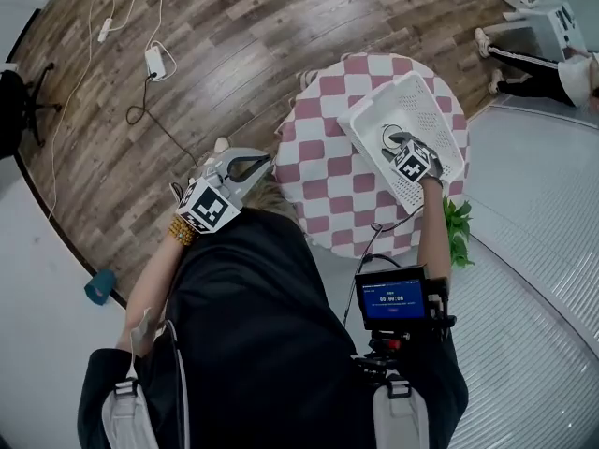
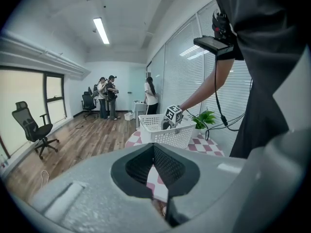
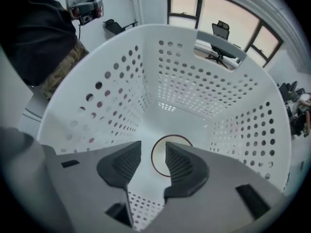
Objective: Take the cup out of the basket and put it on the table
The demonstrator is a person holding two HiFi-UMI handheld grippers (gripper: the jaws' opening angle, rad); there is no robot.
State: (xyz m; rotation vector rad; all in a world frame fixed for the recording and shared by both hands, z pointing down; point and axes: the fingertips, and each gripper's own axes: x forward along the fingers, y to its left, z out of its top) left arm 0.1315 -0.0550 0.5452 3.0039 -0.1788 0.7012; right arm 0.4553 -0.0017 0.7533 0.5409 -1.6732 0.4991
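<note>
Your right hand-held gripper (image 3: 153,148) hangs open inside the basket (image 3: 121,96), with the cup (image 3: 171,140) below between its jaws, pads not pressing it. Your left hand-held gripper (image 2: 154,148) is closed and empty, beside the tabletop (image 1: 318,157).

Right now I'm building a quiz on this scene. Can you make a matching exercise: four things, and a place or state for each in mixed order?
1 cup
2 basket
3 left gripper
4 right gripper

a on the checked table
b jaws apart over the cup
c upright in the basket
d jaws together, beside the table

Pairs: 1-c, 2-a, 3-d, 4-b
</note>
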